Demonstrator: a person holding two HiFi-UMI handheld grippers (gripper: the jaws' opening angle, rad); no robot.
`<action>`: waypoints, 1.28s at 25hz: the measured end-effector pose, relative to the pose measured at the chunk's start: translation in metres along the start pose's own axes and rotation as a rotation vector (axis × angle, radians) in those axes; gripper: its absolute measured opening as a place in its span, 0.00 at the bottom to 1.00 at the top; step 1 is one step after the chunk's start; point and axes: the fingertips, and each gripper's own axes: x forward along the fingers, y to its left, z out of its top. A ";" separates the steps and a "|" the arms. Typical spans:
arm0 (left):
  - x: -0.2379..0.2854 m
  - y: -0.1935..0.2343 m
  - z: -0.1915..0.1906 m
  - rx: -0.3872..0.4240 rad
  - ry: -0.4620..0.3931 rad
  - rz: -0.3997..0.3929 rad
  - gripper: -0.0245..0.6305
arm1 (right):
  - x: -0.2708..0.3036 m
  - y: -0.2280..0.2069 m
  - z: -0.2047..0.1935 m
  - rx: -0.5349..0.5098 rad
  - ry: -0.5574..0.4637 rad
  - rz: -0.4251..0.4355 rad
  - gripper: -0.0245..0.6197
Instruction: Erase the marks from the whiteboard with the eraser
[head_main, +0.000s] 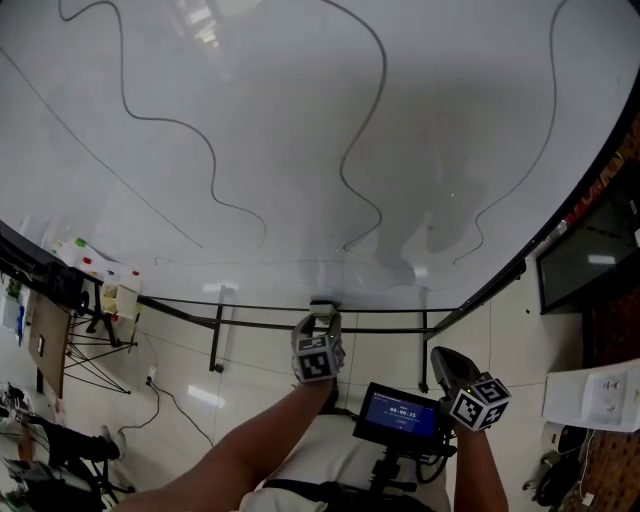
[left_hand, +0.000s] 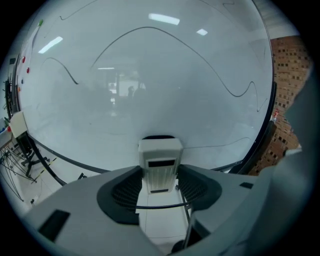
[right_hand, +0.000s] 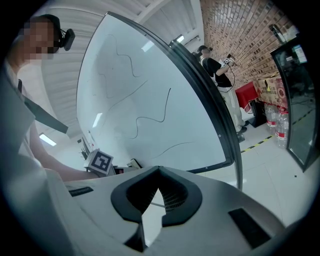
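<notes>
A big whiteboard (head_main: 300, 60) fills the head view, crossed by several black wavy marks (head_main: 362, 130). My left gripper (head_main: 321, 322) is at the board's bottom edge, shut on a white eraser (head_main: 322, 311). In the left gripper view the eraser (left_hand: 160, 160) stands upright between the jaws of the left gripper (left_hand: 160, 187), its far end toward the whiteboard (left_hand: 150, 85), where thin marks (left_hand: 220, 80) curve. My right gripper (head_main: 447, 364) hangs lower right, away from the board. In the right gripper view the right gripper (right_hand: 159, 185) is shut with nothing in it, and the whiteboard (right_hand: 130, 95) lies to its left.
A small black screen (head_main: 400, 412) sits at the person's chest. The board's black stand (head_main: 216, 338) runs below it over a tiled floor. A dark monitor (head_main: 585, 258) is at the right, cluttered gear (head_main: 60, 300) at the left. Another person (right_hand: 216, 66) stands by the brick wall (right_hand: 245, 35).
</notes>
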 end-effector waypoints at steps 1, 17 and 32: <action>0.001 -0.007 -0.003 -0.002 0.009 -0.013 0.43 | -0.001 -0.001 -0.001 0.001 0.003 -0.001 0.05; 0.004 0.016 -0.009 0.039 0.000 0.029 0.43 | 0.013 -0.009 0.013 -0.014 -0.014 0.040 0.05; 0.017 -0.092 -0.007 0.002 0.046 -0.106 0.43 | -0.015 -0.031 0.019 -0.004 -0.026 0.011 0.05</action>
